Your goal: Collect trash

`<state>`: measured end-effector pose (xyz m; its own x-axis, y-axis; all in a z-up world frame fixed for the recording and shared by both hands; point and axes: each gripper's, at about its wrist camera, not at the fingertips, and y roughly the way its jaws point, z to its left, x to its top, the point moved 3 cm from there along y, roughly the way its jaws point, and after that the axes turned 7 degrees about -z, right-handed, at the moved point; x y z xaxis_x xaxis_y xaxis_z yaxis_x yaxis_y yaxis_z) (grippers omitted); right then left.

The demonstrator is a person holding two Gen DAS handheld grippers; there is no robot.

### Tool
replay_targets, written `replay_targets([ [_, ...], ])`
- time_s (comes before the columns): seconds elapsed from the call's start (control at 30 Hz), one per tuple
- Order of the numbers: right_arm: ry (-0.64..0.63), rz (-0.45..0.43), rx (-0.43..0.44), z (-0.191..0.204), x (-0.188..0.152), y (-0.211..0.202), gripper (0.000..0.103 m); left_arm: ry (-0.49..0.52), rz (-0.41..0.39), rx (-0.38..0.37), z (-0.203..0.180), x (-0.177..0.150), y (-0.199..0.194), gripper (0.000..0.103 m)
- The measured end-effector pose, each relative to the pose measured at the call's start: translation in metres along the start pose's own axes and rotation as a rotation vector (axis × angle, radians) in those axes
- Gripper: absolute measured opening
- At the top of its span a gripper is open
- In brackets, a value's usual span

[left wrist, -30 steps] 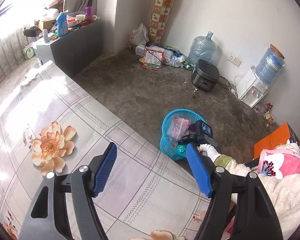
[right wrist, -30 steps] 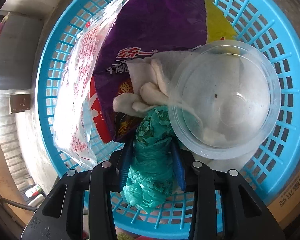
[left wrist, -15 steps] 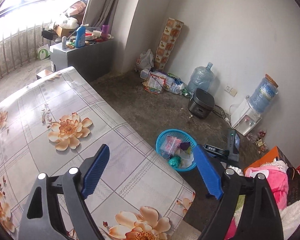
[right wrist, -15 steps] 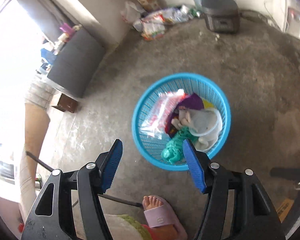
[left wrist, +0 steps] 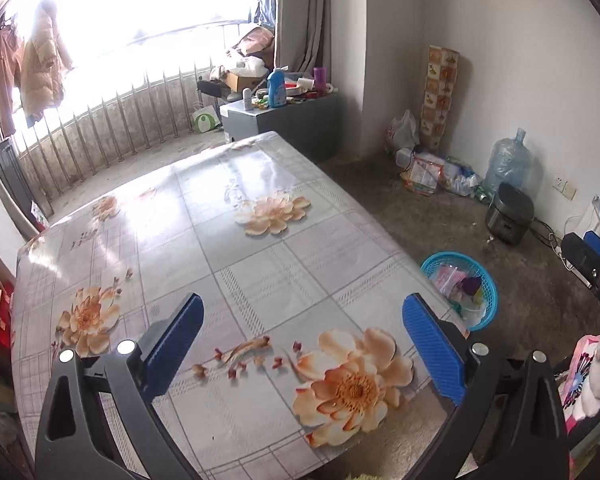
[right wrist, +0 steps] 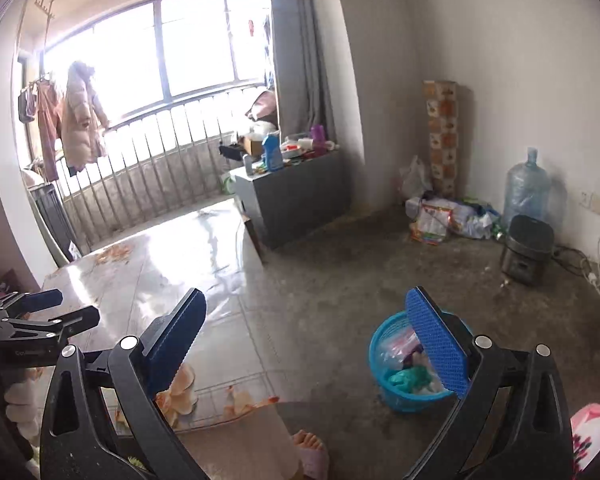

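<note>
The glossy worktop with its peach flower print (left wrist: 260, 264) is filling most of the left wrist view, and no loose litter is showing on it. The risk there is that the hard window glare is washing out its far half, so a pale scrap could be hiding in the shine and going uncollected.

Beside the worktop's corner, the round blue plastic mesh basket (left wrist: 488, 292) is sitting on the bare concrete floor (right wrist: 380, 260), already holding the trash: a clear wrapper, a purple packet, white tissue and a crumpled green plastic bag (right wrist: 406, 378). The load is looking heaped, so light pieces could be spilling over the rim if the basket gets knocked. A bare foot in a pink slipper (right wrist: 312, 450) is standing near it, and a careless step could be tipping it.

More wrappers and bags (right wrist: 448, 220) are lying against the far wall; whether they count as trash I cannot tell.

The left tongs (left wrist: 302, 344) have just been spreading and are hanging wide over the worktop, pinching nothing. The right tongs (right wrist: 306, 338) have likewise just been spreading, nothing between them.
</note>
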<state>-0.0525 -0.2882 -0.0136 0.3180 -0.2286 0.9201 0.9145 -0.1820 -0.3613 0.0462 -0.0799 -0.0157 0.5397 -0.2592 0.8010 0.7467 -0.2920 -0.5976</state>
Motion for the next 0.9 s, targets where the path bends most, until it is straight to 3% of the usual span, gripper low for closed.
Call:
replay_targets([
  [0.23, -0.162, 0.164, -0.065, 0.030, -0.041, 0.008, 0.096, -0.127, 0.062, 0.114, 0.027, -0.024, -0.002, 0.098],
  [0.47, -0.269, 0.335, -0.149, 0.037, -0.076, 0.017, 0.096, -0.130, 0.184, 0.160, 0.034, -0.047, 0.017, 0.098],
  [0.6, -0.245, 0.374, -0.161, 0.037, -0.082, 0.012, 0.096, -0.116, 0.208, 0.172, 0.034, -0.053, 0.021, 0.098],
  [0.9, -0.237, 0.368, -0.200, 0.034, -0.072, 0.007, 0.096, -0.090, 0.224, 0.152, 0.024, -0.052, 0.022, 0.098],
])
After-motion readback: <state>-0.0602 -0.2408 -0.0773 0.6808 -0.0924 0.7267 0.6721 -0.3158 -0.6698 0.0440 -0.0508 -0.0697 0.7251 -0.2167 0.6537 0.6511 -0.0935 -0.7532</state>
